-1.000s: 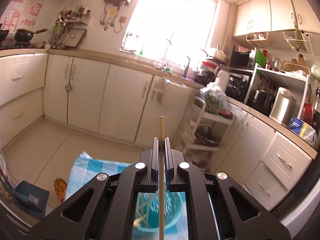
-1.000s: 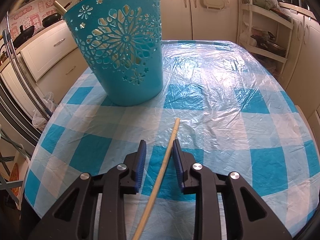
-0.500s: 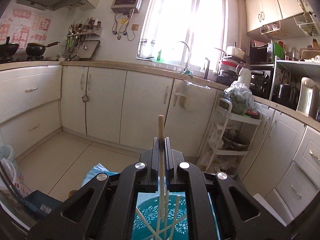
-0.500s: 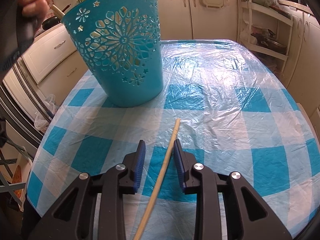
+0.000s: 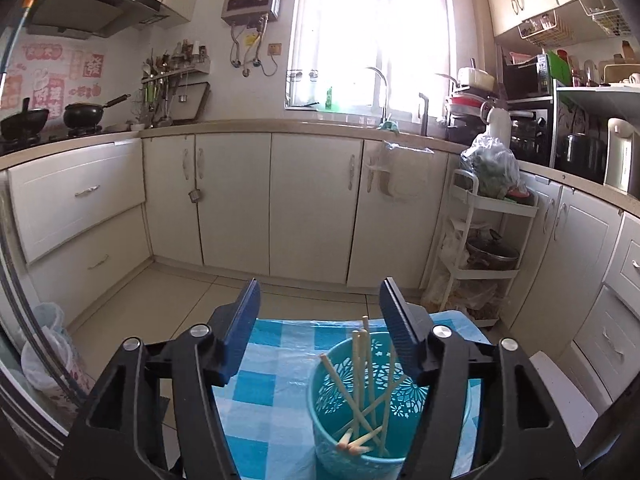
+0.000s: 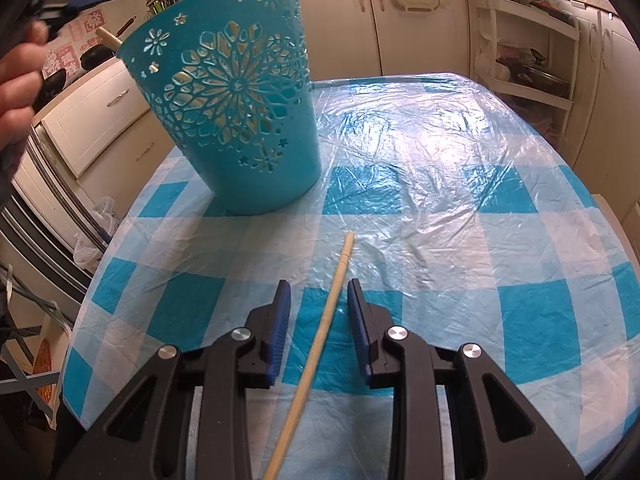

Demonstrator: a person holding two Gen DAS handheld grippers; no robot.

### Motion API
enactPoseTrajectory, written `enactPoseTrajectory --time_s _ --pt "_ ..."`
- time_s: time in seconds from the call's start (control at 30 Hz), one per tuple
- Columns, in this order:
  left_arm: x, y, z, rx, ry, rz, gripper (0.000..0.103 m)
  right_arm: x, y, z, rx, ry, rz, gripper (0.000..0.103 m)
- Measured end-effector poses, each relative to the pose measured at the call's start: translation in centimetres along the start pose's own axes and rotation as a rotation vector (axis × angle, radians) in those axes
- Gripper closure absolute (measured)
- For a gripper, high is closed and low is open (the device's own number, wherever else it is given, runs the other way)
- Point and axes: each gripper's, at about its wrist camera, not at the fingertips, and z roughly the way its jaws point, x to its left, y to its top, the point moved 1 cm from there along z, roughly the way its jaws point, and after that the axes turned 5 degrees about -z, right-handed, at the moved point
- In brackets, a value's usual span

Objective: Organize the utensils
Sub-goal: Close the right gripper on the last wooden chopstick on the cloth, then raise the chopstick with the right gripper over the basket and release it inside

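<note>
- Chopsticks (image 5: 362,388) stand bunched and leaning against one another inside a turquoise basket (image 5: 436,412) with flower cut-outs, seen from above in the left wrist view.
- Left gripper (image 5: 320,328) hangs over the basket with its blue-padded fingers (image 5: 242,330) spread wide and nothing between them.
- One loose chopstick (image 6: 320,340) lies flat on the table (image 6: 520,240), which wears a blue-and-white checked cloth under a clear, wrinkled plastic sheet.
- Right gripper (image 6: 319,322) sits low over the table with its fingers (image 6: 281,328) parted on either side of that chopstick; neither pad appears to touch the wood, though the angle makes this hard to confirm.
- The loose chopstick points toward the basket, its far tip resting near the basket's base but apart from it.
- In the right wrist view the basket stands upright on the far left part of the table, and the end of a chopstick pokes above its rim on the left side.
- A hand (image 6: 16,92) shows at the left edge of the right wrist view, beside the blue tip of the other gripper.
- Cream kitchen cabinets (image 5: 312,208) run behind the table beneath a bright window (image 5: 372,32), and a white rolling rack (image 5: 492,240) stands by the right-hand cabinets.
</note>
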Motion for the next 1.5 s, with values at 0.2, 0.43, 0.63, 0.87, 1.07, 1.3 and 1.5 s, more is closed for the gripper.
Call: enactPoseTrajectory --time_s 0.2,0.43,0.63,0.87,1.07,1.3,1.5 --pt "4.5 -1.4 -4.3 0.004 0.047 -0.051 0.027 1.7 -0.3 0.1 0.003 -0.101 -0.099 0.080" --pt "8.6 -7.2 -5.1 0.182 0.090 -0.084 0.027 2.6 -0.3 -0.1 0.055 -0.080 -0.165 0.093" --pt "9.2 -12.1 -4.2 0.355 0.099 -0.077 0.027 2.5 -0.4 -0.1 0.083 -0.095 -0.163 0.095" --pt "6.9 -13.2 -5.1 0.382 0.090 0.022 0.022 -0.1 -0.5 -1.1 0.073 0.057 0.029 0.097" --pt "6.0 -13.3 -5.3 0.394 0.081 0.037 0.021 -0.3 0.2 -3.5 0.008 0.167 0.107 0.097" --pt "5.7 -13.5 -5.5 0.405 0.076 0.045 0.020 -0.6 2.1 -6.7 -0.093 0.248 0.154 0.097" --pt "5.6 -13.6 -5.6 0.413 0.080 0.052 0.017 -0.6 5.1 -9.7 -0.207 0.304 0.176 0.097"
